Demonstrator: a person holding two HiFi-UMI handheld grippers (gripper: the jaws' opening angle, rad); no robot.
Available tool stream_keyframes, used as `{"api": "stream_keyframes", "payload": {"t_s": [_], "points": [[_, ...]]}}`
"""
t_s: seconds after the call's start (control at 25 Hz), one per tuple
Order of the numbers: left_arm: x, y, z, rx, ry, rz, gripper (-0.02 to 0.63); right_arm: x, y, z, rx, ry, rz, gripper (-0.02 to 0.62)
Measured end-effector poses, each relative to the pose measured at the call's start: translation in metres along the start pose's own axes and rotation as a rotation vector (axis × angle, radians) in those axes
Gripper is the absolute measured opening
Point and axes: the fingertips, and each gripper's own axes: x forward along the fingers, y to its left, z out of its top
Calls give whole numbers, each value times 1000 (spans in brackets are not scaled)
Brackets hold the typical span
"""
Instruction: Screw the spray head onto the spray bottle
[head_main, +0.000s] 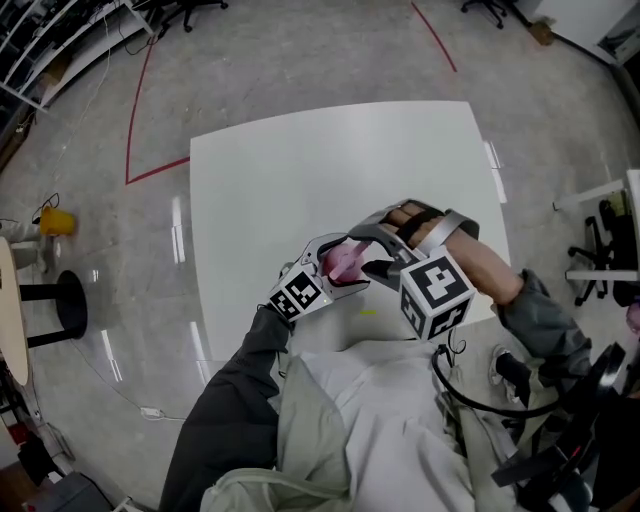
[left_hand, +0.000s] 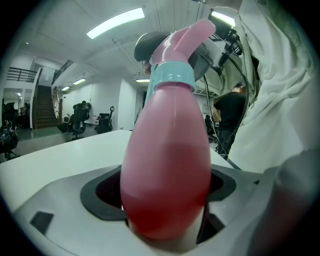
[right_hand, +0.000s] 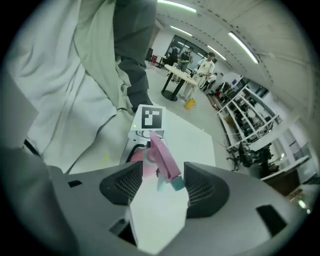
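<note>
Your left gripper (head_main: 332, 276) clamps the spray bottle (left_hand: 167, 165) by its belly over the table's (head_main: 300, 170) near edge. Its neck points toward your right gripper (right_hand: 161, 185) (the nearer one), whose jaws stand apart astride the spray head (right_hand: 162, 156).

bottle (left_hand: 167, 170): pink plastic, smooth, glossy | collar (left_hand: 172, 77): teal plastic, shiny | table (head_main: 300, 180): white, smooth, slight sheen | floor (head_main: 300, 50): grey, polished | sleeve (head_main: 230, 400): matt cloth

Spray bottle (head_main: 344, 260) mostly hidden overhead; spray head (right_hand: 164, 159) tip seemingly blurred.
</note>
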Motion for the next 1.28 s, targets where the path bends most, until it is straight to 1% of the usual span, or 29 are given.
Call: {"api": "stream_keyframes", "payload": {"t_s": [0.08, 0.12, 0.16, 0.2, 0.24, 0.32, 0.4, 0.44, 0.48, 0.52, 0.6, 0.68, 0.72, 0.76, 0.8, 0.84, 0.88, 0.92, 0.96, 1.04, 1.08, 1.12, 1.16, 1.24, 1.28], "points": [[3, -1, 2, 5, 0, 1, 433, 4, 8, 1, 71, -40, 69, 247], [4, -2, 3, 6, -1, 3, 433, 6, 12, 3, 126, -55, 90, 220], [4, -4, 3, 6, -2, 4, 433, 8, 15, 7, 195, -56, 105, 124], [3, -5, 4, 5, -4, 4, 433, 9, 17, 10, 280, -45, 114, 92], [0, -5, 3, 3, -8, 3, 433, 11, 17, 13, 382, -27, 116, 87], [-9, -2, -1, -6, -16, 1, 433, 19, 10, 20, 624, -1, 96, 83], [-20, 3, -7, -12, -16, 12, 433, 27, 2, 27, 870, -12, 72, 82], [-23, 4, -8, -11, -13, 20, 433, 27, 1, 29, 957, -28, 61, 80], [-22, 3, -8, -10, -10, 26, 433, 25, 2, 28, 1000, -47, 50, 80], [-20, 2, -6, -9, -8, 29, 433, 22, 4, 27, 1001, -72, 40, 80], [-14, -1, -3, -7, -2, 34, 433, 14, 9, 24, 943, -146, 39, 81], [-6, -4, 0, -5, 4, 34, 433, 1, 17, 22, 875, -239, 76, 81], [-2, -6, 0, -4, 4, 32, 433, -7, 23, 23, 832, -281, 107, 92], [0, -7, 0, -2, 1, 28, 433, -15, 30, 24, 776, -308, 139, 142], [1, -7, 0, -1, -2, 23, 433, -22, 36, 24, 713, -318, 164, 174], [1, -7, 0, 0, -5, 18, 433, -27, 40, 24, 656, -321, 177, 199], [0, -7, 0, -1, -6, 15, 433, -32, 39, 23, 624, -335, 177, 216], [-2, -6, 0, -2, -6, 14, 433, -36, 34, 22, 625, -369, 173, 216], [-3, -6, 0, -3, -6, 15, 433, -41, 26, 22, 659, -424, 166, 216], [-5, -5, 0, -3, -5, 17, 433, -53, 1, 19, 763, -547, 137, 216], [-5, -5, 1, -3, -5, 16, 433, -56, -11, 15, 798, -580, 113, 215], [-6, -4, 1, -2, -5, 15, 433, -55, -20, 9, 804, -576, 84, 215], [-6, -4, 1, -1, -6, 15, 433, -50, -23, 1, 780, -536, 57, 215], [-6, -4, 2, -1, -9, 14, 433, -34, -18, -11, 684, -414, 33, 215], [-6, -5, 2, -2, -9, 14, 433, -26, -12, -12, 641, -370, 42, 215]]}}
